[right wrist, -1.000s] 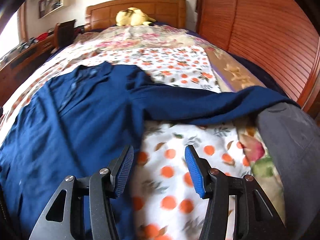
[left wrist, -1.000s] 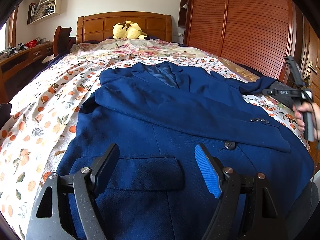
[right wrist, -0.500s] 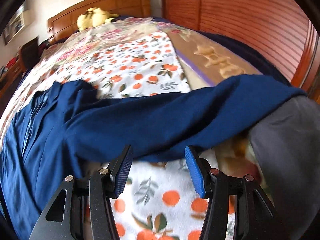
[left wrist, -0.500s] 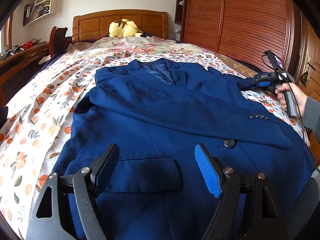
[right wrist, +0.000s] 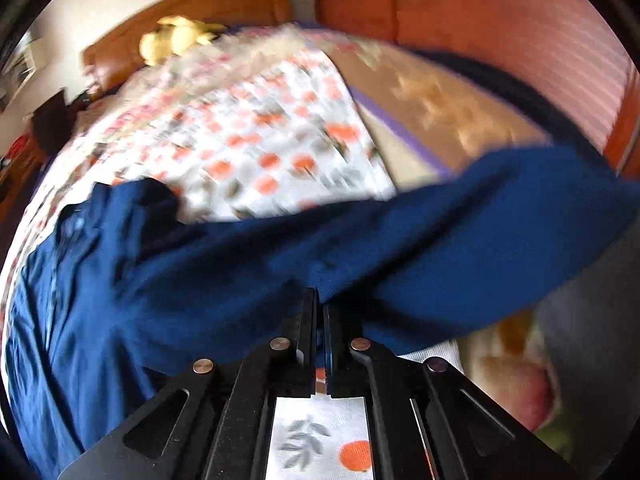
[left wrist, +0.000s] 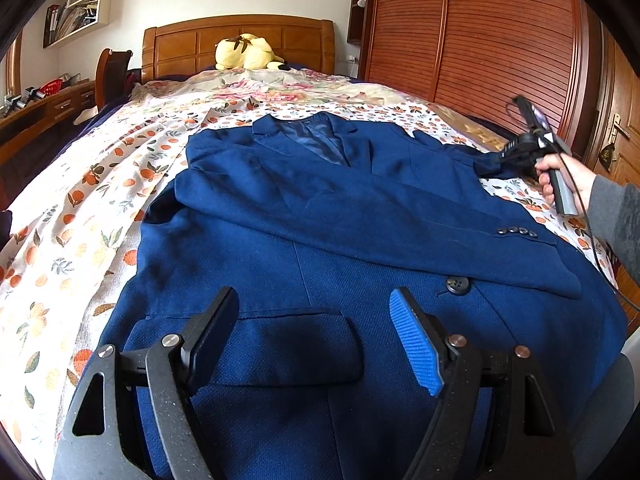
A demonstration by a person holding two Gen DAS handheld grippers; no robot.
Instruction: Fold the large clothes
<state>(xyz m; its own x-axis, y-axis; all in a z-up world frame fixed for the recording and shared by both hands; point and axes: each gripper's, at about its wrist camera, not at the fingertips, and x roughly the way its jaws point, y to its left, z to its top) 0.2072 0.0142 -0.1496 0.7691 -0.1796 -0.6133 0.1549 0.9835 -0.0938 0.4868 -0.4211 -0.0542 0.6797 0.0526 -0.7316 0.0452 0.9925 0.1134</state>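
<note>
A large navy blue blazer point(left wrist: 320, 216) lies flat on the bed, collar toward the headboard, one sleeve folded across its front. My left gripper point(left wrist: 316, 340) is open and empty, hovering over the blazer's lower pocket flap. My right gripper point(right wrist: 320, 308) is shut on the blazer's other sleeve point(right wrist: 360, 248), which stretches toward the bed's right edge. In the left wrist view the right gripper point(left wrist: 516, 152) shows at the far right, on that sleeve's end.
The bed has an orange-print sheet point(left wrist: 80, 200) and a wooden headboard point(left wrist: 240, 40) with a yellow plush toy point(left wrist: 246, 52). A wooden wardrobe point(left wrist: 480, 40) stands along the right side. A desk and chair point(left wrist: 112, 76) stand at the left.
My right gripper moved forward to the outstretched sleeve and shut on it. My left gripper stayed open over the blazer's hem.
</note>
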